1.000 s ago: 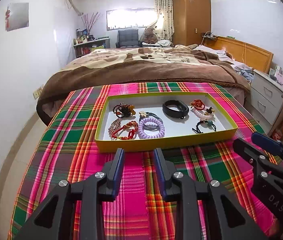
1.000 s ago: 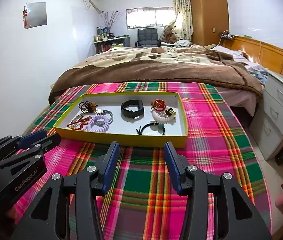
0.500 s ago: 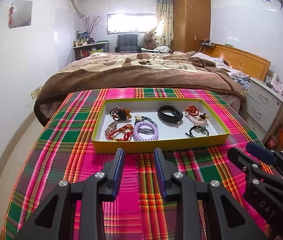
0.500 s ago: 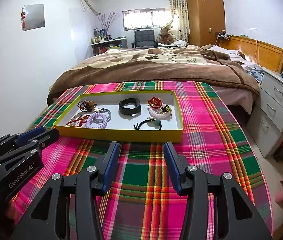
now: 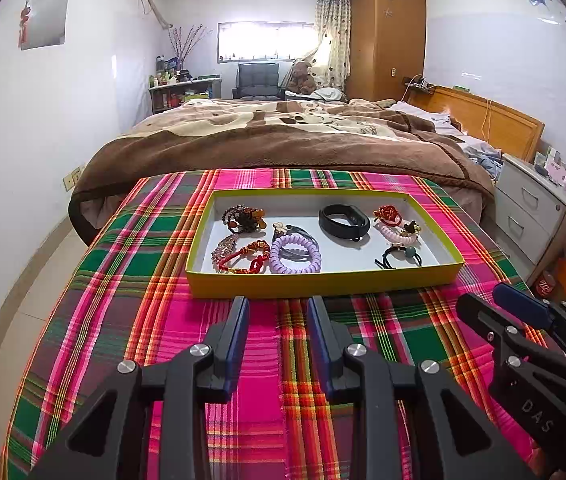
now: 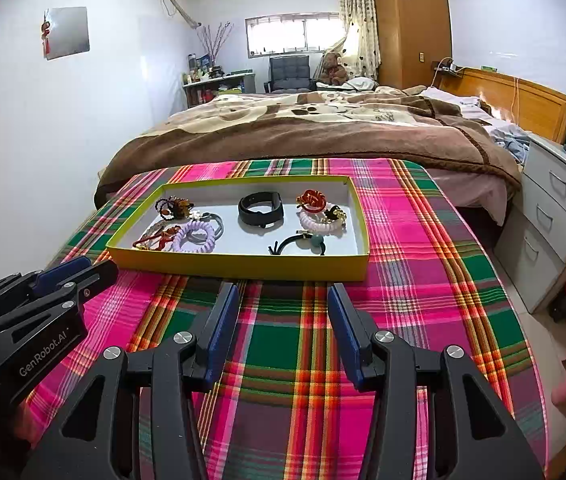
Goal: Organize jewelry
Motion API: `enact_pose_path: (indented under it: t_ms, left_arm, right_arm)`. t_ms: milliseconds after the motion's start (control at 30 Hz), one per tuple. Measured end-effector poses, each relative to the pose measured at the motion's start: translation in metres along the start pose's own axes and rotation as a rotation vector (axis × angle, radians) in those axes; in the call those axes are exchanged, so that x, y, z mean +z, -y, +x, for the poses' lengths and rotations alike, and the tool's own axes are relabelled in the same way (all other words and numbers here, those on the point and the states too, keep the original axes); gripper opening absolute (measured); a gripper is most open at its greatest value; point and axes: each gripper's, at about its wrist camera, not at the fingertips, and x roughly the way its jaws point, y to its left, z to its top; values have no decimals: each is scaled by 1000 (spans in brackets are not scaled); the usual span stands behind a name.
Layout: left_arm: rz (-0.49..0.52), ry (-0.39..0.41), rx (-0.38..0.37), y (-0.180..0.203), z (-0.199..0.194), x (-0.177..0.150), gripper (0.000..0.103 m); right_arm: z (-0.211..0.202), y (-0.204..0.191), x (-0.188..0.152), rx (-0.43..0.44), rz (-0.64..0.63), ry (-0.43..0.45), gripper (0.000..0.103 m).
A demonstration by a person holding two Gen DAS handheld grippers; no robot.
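Both claws empty over the plaid desk (image 5: 131, 280): left claw (image 5: 277, 308) part-open, right claw (image 6: 283, 296) wider. Jewelry sits in the yellow tray (image 5: 323, 280). We judge the purple coil bracelet (image 5: 295, 254) light, springy; pinch its rim. Black band (image 5: 344, 222) stiffer.

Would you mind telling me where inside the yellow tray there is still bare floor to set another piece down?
In the tray, bare patches lie along the near wall between the lilac coil bracelet and the black hair tie, and along the far wall beside the black band. The left end, around the red bead bracelet, is crowded.
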Motion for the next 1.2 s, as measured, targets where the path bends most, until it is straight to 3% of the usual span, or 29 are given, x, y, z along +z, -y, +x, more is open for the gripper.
enact_pose_path:
  t_ms: [1200]
  left_arm:
    - [-2,-14,1,-1,3,-1,30]
  right_arm:
    - [1,-2,-2,6,-6,-7,47]
